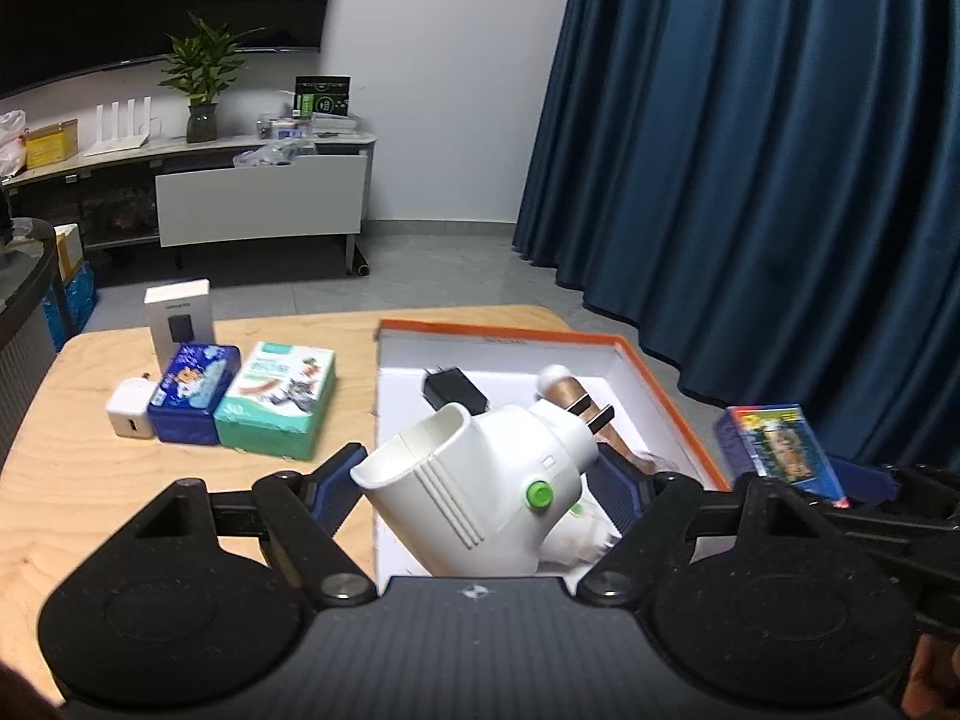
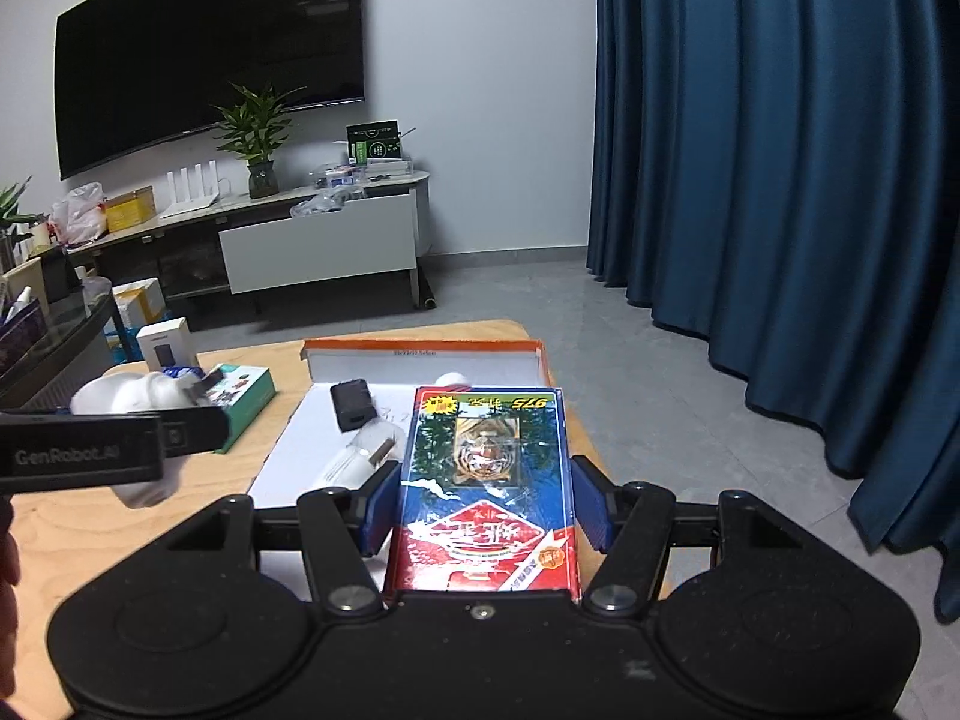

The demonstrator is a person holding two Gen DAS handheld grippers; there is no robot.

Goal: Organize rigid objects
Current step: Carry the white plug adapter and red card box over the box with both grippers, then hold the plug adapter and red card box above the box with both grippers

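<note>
My left gripper (image 1: 480, 471) is shut on a white plug-in device (image 1: 480, 480) with a green button and two prongs, tilted in the air over the near end of a white box with an orange rim (image 1: 660, 387). Inside that box lie a black adapter (image 1: 453, 396) and a brown item with a white cap (image 1: 564, 390). My right gripper (image 2: 485, 501) is shut on a blue and red card box with a tiger picture (image 2: 486, 480), held above the orange-rimmed box's (image 2: 420, 351) right side. The card box (image 1: 774, 444) also shows in the left wrist view.
On the wooden table (image 1: 120, 480), left of the open box, stand a white charger (image 1: 129, 417), a blue tin (image 1: 192, 393), a green carton (image 1: 276, 408) and an upright white carton (image 1: 180, 324). Blue curtains (image 1: 780, 180) hang on the right; a TV cabinet (image 1: 258, 204) stands behind.
</note>
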